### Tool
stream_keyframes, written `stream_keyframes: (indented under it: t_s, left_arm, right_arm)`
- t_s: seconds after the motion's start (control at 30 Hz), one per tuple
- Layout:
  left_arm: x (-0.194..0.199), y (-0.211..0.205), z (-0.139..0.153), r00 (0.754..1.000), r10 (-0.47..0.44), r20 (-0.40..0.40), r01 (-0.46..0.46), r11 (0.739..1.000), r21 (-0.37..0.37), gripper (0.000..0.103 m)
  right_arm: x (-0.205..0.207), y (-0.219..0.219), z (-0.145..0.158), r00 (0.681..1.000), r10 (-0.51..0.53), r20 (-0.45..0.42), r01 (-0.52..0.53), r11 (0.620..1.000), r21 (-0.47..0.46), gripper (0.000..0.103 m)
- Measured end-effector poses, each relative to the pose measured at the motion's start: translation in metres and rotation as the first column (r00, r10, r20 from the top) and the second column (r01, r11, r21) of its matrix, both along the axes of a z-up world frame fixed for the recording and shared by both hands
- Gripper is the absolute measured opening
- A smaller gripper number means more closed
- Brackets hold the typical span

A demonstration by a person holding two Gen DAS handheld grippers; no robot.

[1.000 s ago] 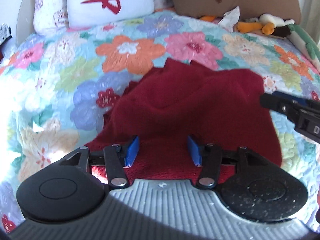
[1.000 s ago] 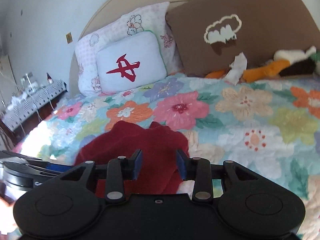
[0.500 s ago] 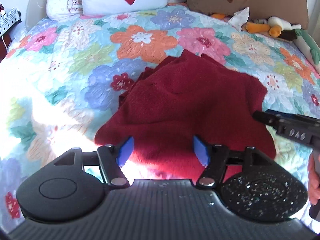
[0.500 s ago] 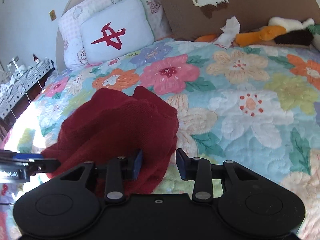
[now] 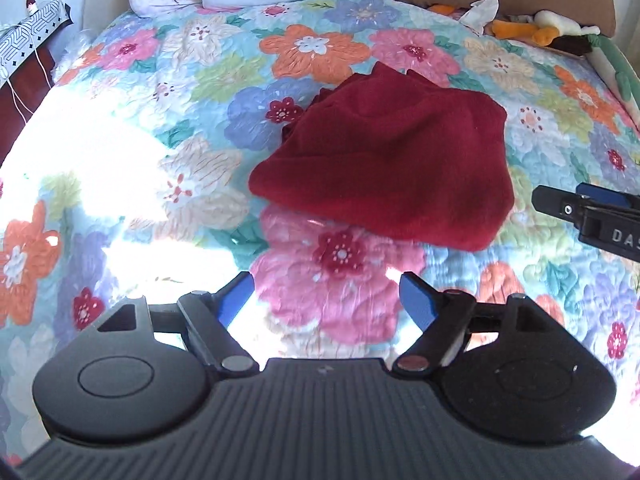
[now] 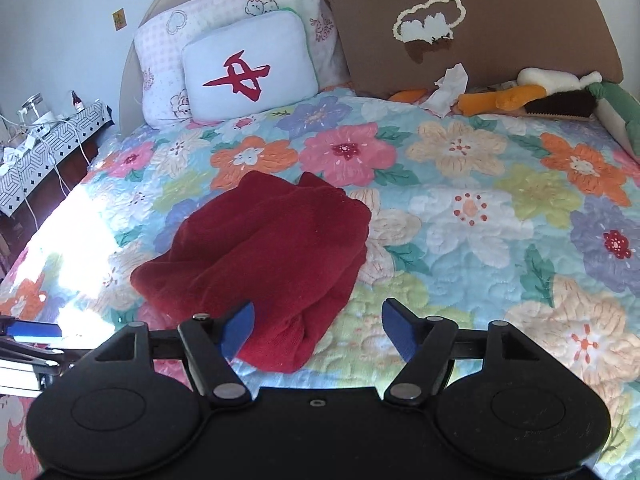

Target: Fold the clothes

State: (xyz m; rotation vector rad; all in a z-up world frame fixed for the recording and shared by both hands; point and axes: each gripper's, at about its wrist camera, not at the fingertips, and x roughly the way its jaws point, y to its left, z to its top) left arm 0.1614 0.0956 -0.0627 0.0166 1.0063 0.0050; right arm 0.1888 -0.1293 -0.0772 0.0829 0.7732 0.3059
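Both my grippers hang over the bed with nothing in them. Left gripper (image 5: 327,294): jaws spread wide, blue pads (image 5: 236,296) clear of cloth, only quilt (image 5: 120,152) between them. Right gripper (image 6: 318,326): jaws also wide apart, empty; its left pad (image 6: 238,328) sits in front of the near edge of the garment (image 6: 264,256), can't tell if it touches. In the left view the right gripper (image 5: 580,206) pokes in at the right edge, just beside the garment's (image 5: 392,160) right side, apart from it. Garment is dark red, bunched in a rough folded heap in the middle of the quilt, far corner peaked up, near right corner rounded. Far end: white pillow (image 6: 250,68) with red mark, brown cushion (image 6: 472,24), plush toys (image 6: 532,96), crumpled tissue (image 6: 448,88). Left of bed: side table (image 6: 44,144) with patterned cloth and cables. Bright sun patch on the quilt's left side
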Motion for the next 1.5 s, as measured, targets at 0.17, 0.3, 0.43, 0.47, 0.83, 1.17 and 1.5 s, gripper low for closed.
stream_keyframes:
  t_s: [0.17, 0.3, 0.43, 0.47, 0.83, 1.17, 1.5]
  left_arm:
    - [-0.019, -0.012, 0.010, 0.998, -0.061, 0.016, 0.061, 0.997, 0.038, 0.087]
    - [-0.029, -0.018, 0.013, 0.997, -0.070, 0.026, 0.069, 0.995, 0.066, 0.089]
    - [-0.036, -0.021, 0.018, 0.996, -0.075, 0.040, 0.072, 0.995, 0.073, 0.091]
    - [-0.037, -0.022, 0.020, 0.996, -0.077, 0.043, 0.074, 0.995, 0.070, 0.092]
    - [-0.051, -0.019, 0.038, 0.996, -0.081, 0.040, 0.081, 0.997, 0.013, 0.097]
    - [-0.062, -0.010, 0.060, 0.994, -0.079, 0.074, 0.083, 0.996, -0.045, 0.100]
    - [-0.056, -0.018, 0.043, 0.996, -0.080, 0.032, 0.081, 0.997, -0.015, 0.100]
  right_arm:
    - [-0.025, 0.011, 0.016, 0.998, 0.061, -0.013, -0.061, 0.998, -0.007, 0.088]
    - [-0.035, 0.020, 0.026, 0.995, 0.084, -0.050, -0.085, 0.996, -0.021, 0.088]
    - [-0.046, 0.022, 0.037, 0.996, 0.069, -0.052, -0.073, 0.995, -0.065, 0.089]
    - [-0.049, 0.022, 0.040, 0.997, 0.066, -0.049, -0.069, 0.995, -0.074, 0.090]
    - [-0.076, 0.016, 0.065, 0.989, 0.077, -0.130, -0.079, 0.997, -0.007, 0.090]
    - [-0.094, 0.005, 0.100, 0.990, 0.094, -0.105, -0.083, 0.991, 0.108, 0.092]
    - [-0.081, 0.016, 0.070, 0.986, 0.072, -0.153, -0.062, 0.996, 0.071, 0.092]
